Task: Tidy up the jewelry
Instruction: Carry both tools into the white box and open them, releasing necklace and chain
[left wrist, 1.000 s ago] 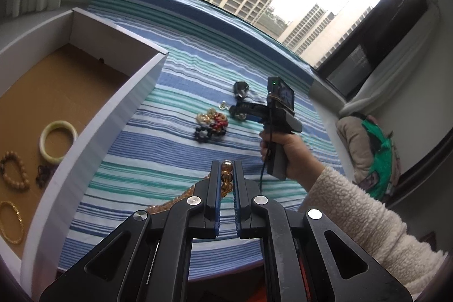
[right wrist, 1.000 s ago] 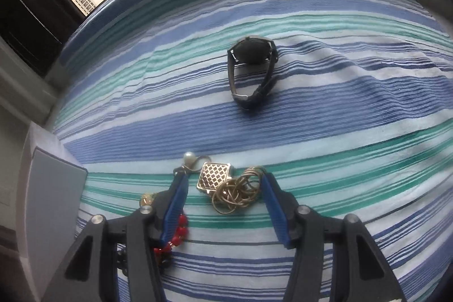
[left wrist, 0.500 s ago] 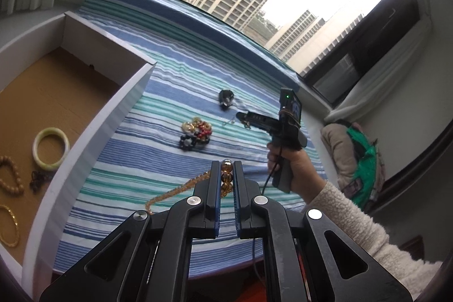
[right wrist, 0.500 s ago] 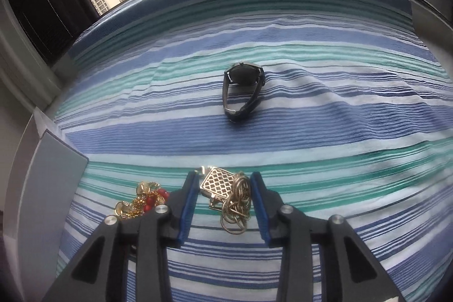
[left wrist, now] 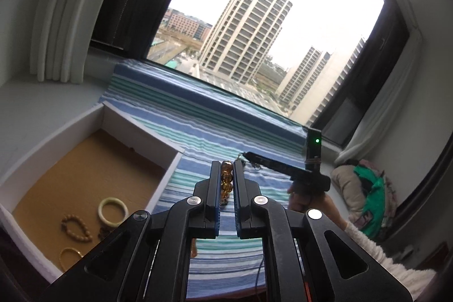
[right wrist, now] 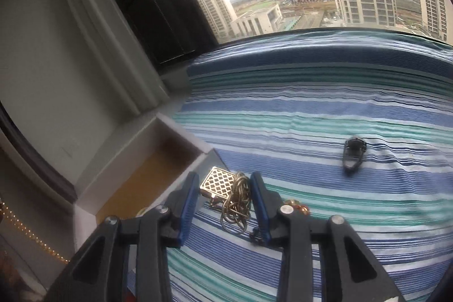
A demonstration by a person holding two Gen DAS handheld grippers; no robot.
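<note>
Amber bead necklace [left wrist: 226,179], round and glossy, sits clamped between the left gripper [left wrist: 226,174] pads above the striped cloth [left wrist: 203,129]. Gold chain with its lattice pendant [right wrist: 217,185] is pinched in the right gripper [right wrist: 225,190]. Farther off, a black watch [right wrist: 353,154] lies on the cloth, and the white box [left wrist: 141,132] holds bangles.

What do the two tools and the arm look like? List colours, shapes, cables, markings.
Left tool: black angular linkage, silver round bolts, blue-lined fingers. Right tool: same black frame, blue pads; black pistol handle, lit green indicator, thin dark cable. Right hand: bare, fuzzy cream sleeve.
</note>
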